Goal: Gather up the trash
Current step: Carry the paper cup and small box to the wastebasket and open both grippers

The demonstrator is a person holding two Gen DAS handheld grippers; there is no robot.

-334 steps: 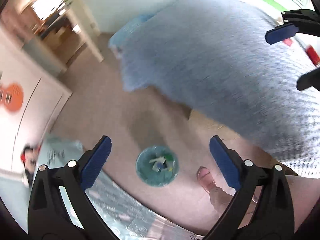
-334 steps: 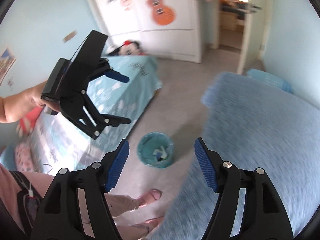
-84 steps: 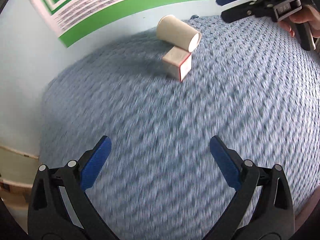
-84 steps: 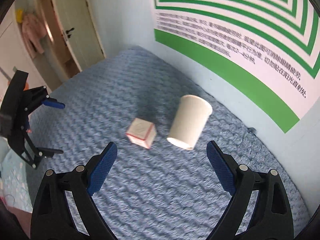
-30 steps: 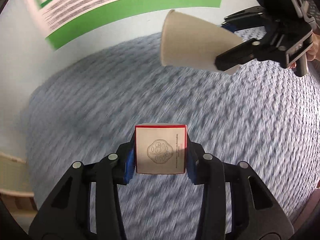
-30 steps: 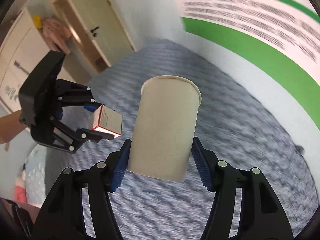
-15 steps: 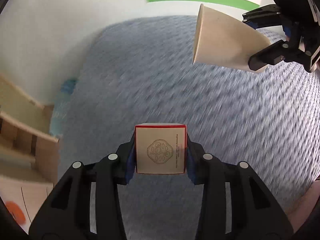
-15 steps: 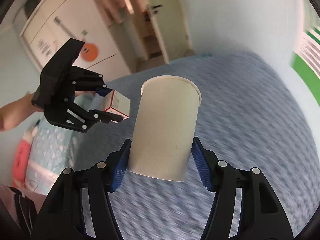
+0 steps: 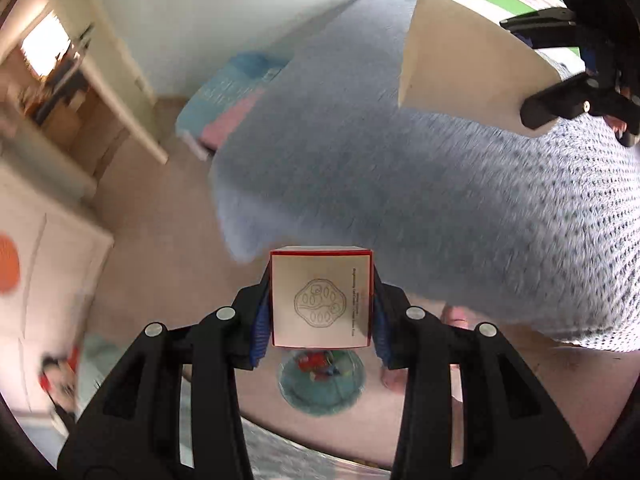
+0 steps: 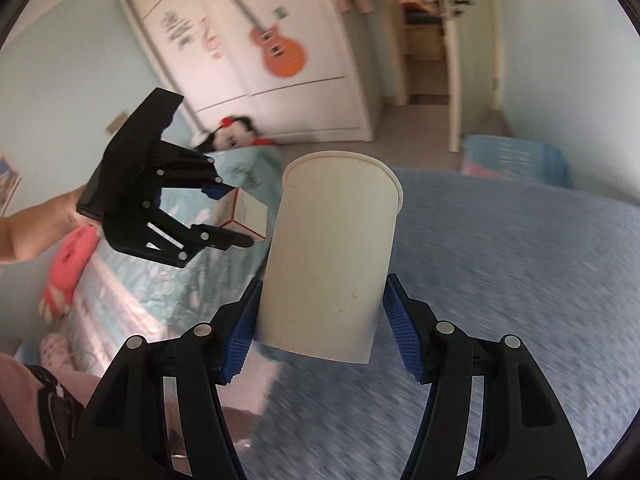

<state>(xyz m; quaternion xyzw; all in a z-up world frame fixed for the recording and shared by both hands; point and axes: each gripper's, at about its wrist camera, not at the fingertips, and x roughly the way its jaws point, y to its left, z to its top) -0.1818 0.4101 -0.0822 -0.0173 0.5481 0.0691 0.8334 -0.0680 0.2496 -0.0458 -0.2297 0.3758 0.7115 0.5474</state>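
My left gripper [image 9: 320,316] is shut on a small white carton with red edges [image 9: 320,298] and holds it in the air above a teal trash bin [image 9: 320,384] on the floor; the bin holds several bits of trash. The carton [image 10: 246,214] and left gripper [image 10: 236,216] also show in the right wrist view. My right gripper [image 10: 322,316] is shut on a cream paper cup [image 10: 332,256], held above the blue bedspread [image 10: 500,280]. The cup [image 9: 460,60] and right gripper [image 9: 560,68] appear at the upper right of the left wrist view.
A blue knitted bed [image 9: 440,184] fills the right side. A second bed with a light teal cover [image 10: 132,292] and soft toys [image 10: 236,132] lies on the left. A white wardrobe with a guitar sticker [image 10: 280,52] and an open doorway [image 10: 428,32] stand behind. Beige carpet [image 9: 160,240] lies between the beds.
Both grippers have swung away from the wall poster toward the room, carrying the carton and the cup. The trash bin has come into view under the left gripper.
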